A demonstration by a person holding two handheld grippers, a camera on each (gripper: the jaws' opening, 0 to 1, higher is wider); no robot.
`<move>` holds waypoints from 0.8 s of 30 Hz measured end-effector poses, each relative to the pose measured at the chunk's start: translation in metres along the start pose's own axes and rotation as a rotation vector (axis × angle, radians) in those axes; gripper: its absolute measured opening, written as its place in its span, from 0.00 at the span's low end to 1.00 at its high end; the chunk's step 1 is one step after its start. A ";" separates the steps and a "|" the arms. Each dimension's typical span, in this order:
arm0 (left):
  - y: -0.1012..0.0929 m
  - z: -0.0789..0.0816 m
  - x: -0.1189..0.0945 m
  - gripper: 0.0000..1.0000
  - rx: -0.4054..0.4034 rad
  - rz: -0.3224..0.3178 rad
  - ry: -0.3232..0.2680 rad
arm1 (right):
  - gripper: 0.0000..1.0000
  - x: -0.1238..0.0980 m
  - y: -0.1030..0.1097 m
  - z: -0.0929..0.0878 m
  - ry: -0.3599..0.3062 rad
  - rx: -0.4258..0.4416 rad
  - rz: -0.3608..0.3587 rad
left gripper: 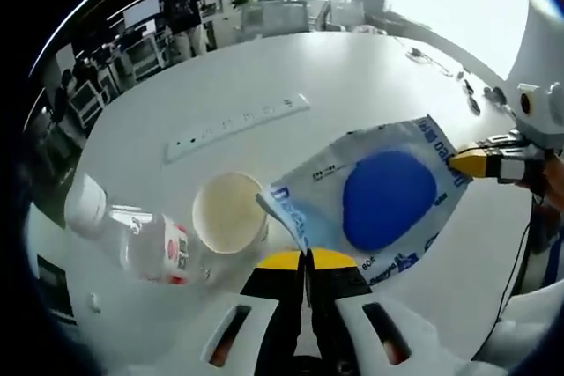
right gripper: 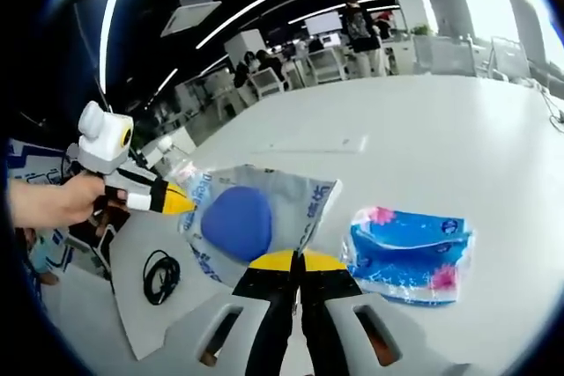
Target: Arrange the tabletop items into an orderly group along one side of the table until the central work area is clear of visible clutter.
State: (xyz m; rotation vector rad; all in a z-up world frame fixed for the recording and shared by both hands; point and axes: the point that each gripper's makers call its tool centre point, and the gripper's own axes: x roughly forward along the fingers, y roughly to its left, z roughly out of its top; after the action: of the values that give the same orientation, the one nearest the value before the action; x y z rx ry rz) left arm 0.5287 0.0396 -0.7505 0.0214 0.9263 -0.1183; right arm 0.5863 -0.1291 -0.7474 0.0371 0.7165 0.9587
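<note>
1. Take the blue-printed pouch as the landmark; it is held off the white worktop between the two grippers, one at each end.
2. In the left gripper view, left of the pouch, a clear plastic bottle with a white cap lies on its side, and a paper cup stands between the bottle and the pouch, its rim just beside the pouch's near corner. Beyond the pouch a white power strip lies flat.
3. The left gripper has its yellow-tipped jaws pressed together on the pouch's near edge, so it is holding the pouch.
4. At the pouch's far right corner the right gripper is clamped on the opposite edge.
5. In the right gripper view, a coiled black cable lies left of and below the pouch, and a blue tissue pack lies just right of it.
6. To do this step well, in my judgement: move both grippers together at the same pace so the soft pouch neither tears nor slips, and keep it lifted clear of the cup, which looks easy to topple.
7. Set it down beside the tissue pack, edges parallel, then release one end at a time.
</note>
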 end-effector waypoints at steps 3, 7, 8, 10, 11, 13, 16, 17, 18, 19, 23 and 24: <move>0.004 0.000 0.005 0.00 0.039 0.013 0.013 | 0.00 0.004 -0.001 -0.002 0.014 -0.017 -0.005; 0.004 0.000 0.007 0.00 0.070 0.025 0.017 | 0.00 0.010 -0.004 -0.003 0.026 -0.026 -0.018; 0.004 0.001 0.009 0.00 0.074 0.025 0.018 | 0.00 0.010 -0.006 -0.004 0.028 -0.025 -0.024; 0.005 0.001 0.013 0.00 0.082 0.029 0.021 | 0.00 0.012 -0.008 -0.005 0.032 -0.014 -0.028; 0.005 0.001 0.014 0.00 0.084 0.029 0.021 | 0.00 0.012 -0.008 -0.005 0.032 -0.014 -0.029; 0.005 0.004 0.016 0.00 0.100 0.034 0.017 | 0.00 0.013 -0.011 -0.006 0.033 -0.014 -0.037; 0.003 0.008 0.017 0.00 0.148 0.041 0.012 | 0.00 0.012 -0.014 -0.006 0.029 -0.008 -0.044; 0.002 0.009 0.017 0.00 0.151 0.040 0.012 | 0.00 0.012 -0.014 -0.007 0.031 -0.009 -0.046; 0.004 0.011 0.019 0.00 0.150 0.040 0.012 | 0.00 0.013 -0.016 -0.008 0.033 -0.010 -0.048; 0.004 0.011 0.020 0.00 0.148 0.040 0.013 | 0.00 0.014 -0.018 -0.009 0.036 -0.005 -0.048; 0.007 0.012 0.021 0.00 0.156 0.053 0.018 | 0.00 0.019 -0.017 -0.006 0.034 -0.009 -0.047; 0.007 0.013 0.020 0.00 0.163 0.054 0.018 | 0.00 0.020 -0.018 -0.005 0.034 -0.012 -0.048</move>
State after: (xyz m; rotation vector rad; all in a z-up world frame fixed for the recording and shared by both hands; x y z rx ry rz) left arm 0.5519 0.0441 -0.7591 0.1982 0.9320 -0.1432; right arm 0.6042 -0.1258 -0.7683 -0.0064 0.7396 0.9193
